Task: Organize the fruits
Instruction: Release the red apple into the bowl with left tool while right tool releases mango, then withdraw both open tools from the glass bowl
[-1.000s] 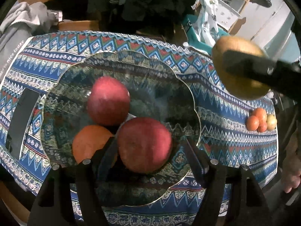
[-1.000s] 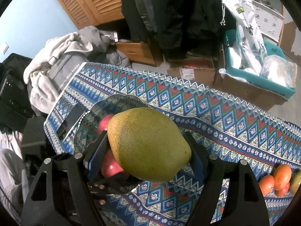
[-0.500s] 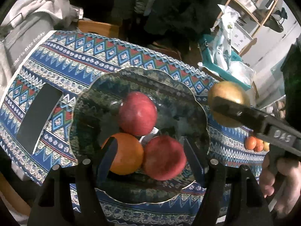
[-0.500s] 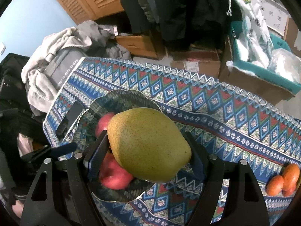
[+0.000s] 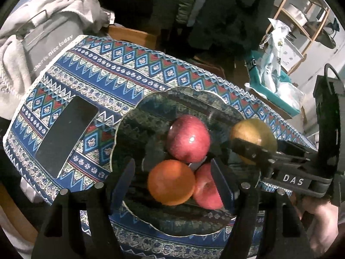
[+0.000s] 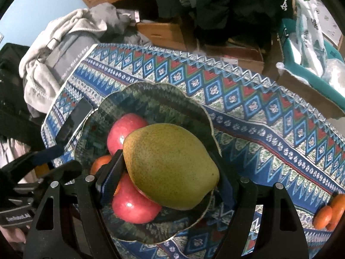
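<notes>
From the left wrist view, a blue patterned tablecloth (image 5: 129,82) covers the table, with a black phone (image 5: 64,138) lying left of a scalloped glass plate (image 5: 133,129) that nearly reaches the near edge. On the plate sit two red apples (image 5: 188,138) and an orange (image 5: 171,182), touching. The left gripper (image 5: 172,183) hovers over them, fingers spread wide and empty. At right, the right gripper (image 5: 254,151) carries a yellow-green pear (image 5: 252,133) above the plate's right rim. From the right wrist view, the pear (image 6: 170,164) is clamped between that gripper's fingers (image 6: 114,172) over the plate (image 6: 151,95); small oranges (image 6: 330,211) lie far right on the cloth, well apart; piled clothes (image 6: 64,43) and boxes crowd the far side.
</notes>
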The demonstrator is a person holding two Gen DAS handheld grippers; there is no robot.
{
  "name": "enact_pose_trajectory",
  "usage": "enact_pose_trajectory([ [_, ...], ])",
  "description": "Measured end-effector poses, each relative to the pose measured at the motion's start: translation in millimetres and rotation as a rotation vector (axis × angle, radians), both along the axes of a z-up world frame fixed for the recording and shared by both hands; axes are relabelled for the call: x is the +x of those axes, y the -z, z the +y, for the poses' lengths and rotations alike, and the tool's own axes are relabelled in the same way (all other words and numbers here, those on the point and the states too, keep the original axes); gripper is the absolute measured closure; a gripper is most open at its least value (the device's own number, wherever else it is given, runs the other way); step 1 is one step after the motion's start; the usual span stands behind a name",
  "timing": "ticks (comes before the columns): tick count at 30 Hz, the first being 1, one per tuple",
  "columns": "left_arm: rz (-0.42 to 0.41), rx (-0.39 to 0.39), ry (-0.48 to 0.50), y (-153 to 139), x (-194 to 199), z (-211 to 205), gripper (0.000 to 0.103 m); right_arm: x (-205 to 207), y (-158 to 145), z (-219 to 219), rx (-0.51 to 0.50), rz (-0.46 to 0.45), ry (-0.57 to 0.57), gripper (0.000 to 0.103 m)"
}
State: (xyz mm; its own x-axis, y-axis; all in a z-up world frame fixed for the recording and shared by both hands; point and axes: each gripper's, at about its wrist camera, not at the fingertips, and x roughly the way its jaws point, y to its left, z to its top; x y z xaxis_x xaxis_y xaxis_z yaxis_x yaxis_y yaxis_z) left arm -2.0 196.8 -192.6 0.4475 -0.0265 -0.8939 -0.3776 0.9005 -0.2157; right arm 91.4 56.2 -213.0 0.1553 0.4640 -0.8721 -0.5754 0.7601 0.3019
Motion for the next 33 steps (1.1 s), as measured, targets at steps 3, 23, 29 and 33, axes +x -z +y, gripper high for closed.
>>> enact_pose_trajectory([
  [3,0.002,-0.008,-0.01,0,-3,3,0.029,-1,7,4,-0.013,0.017,-0.008,0.024],
  [23,-0.032,0.009,0.007,-19,-6,-2,0.029,-5,-44,-9,0.024,-0.085,0.036,0.026],
  [29,-0.057,0.047,0.03,-34,-6,-11,0.029,-7,-69,-24,0.008,-0.158,0.069,0.026],
  [33,-0.074,0.073,0.053,-43,-6,-19,0.029,-10,-83,-32,0.017,-0.183,0.082,0.026],
])
